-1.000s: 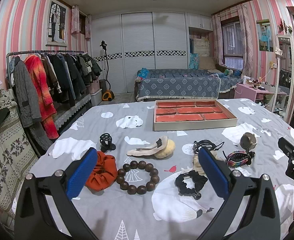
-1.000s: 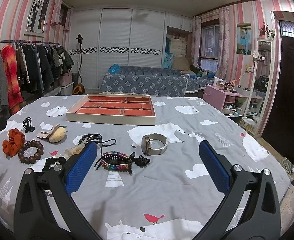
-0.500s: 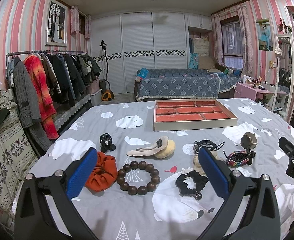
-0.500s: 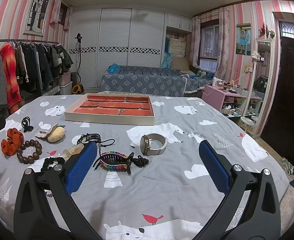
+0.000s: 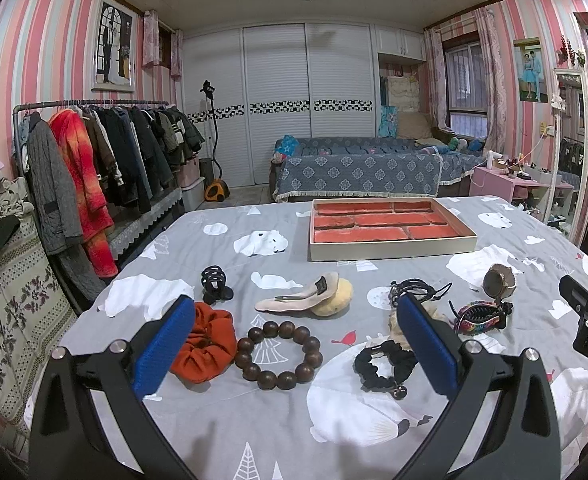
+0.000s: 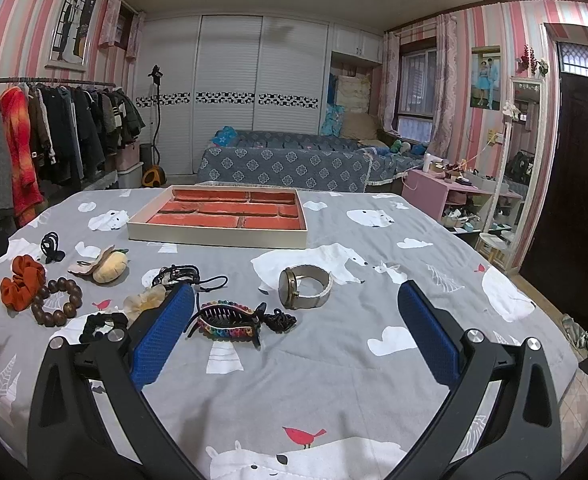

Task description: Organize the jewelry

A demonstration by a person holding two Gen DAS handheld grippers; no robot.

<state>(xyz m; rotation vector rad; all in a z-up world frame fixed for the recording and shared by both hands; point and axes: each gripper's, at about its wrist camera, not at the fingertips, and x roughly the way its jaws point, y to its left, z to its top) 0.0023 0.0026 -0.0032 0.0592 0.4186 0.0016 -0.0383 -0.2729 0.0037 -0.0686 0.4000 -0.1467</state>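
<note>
Both claws spread wide, holding nothing: left gripper [image 5: 294, 340] over the bead bracelet [image 5: 278, 355], right gripper [image 6: 295, 330] near the rainbow claw clip [image 6: 228, 322]. Loose along the bed's near edge, tray [image 6: 218, 236] toward the far edge, all compartments bare. Counted: one watch [image 6: 303, 287], rigid, grab at strap; one orange scrunchie [image 5: 204, 344], one black scrunchie [image 5: 381, 362], soft, pinch anywhere; beads hard, slippery.

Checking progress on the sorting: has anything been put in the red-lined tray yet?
No. All the compartments of the tray show only bare red lining, and the watch and bead bracelet lie on the bedspread.
</note>
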